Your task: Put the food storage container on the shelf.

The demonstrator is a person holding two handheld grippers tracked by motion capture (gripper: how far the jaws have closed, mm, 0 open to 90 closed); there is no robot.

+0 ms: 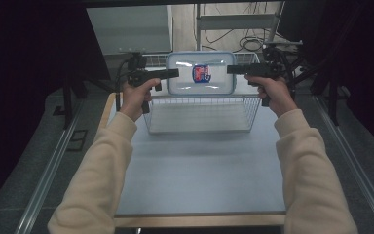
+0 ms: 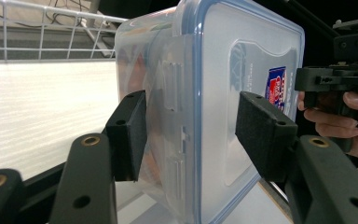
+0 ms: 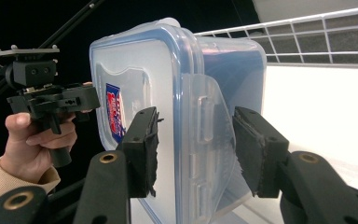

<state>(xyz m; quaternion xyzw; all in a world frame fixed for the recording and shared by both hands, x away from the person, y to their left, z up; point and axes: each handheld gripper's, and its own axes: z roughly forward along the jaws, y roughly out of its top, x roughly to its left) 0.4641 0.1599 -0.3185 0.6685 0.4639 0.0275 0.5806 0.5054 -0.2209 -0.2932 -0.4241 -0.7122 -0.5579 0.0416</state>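
A clear plastic container (image 1: 214, 83) with a blue-rimmed lid and a red and blue label hangs above the wire basket (image 1: 253, 112), lid side turned toward the person. My left gripper (image 1: 175, 73) is shut on its left end, and in the left gripper view the pads of that gripper (image 2: 198, 135) sit on either side of the container (image 2: 214, 70) at its latch flap. My right gripper (image 1: 230, 69) is shut on the right end; in the right gripper view, this gripper (image 3: 200, 151) clamps the container (image 3: 168, 84) over its latch.
The white wire basket stands at the far end of the pale table (image 1: 199, 170), and its floor looks bare. Its rim (image 2: 51, 14) and far wall (image 3: 317, 28) rise behind the container. Dark stands and cables lie beyond the table.
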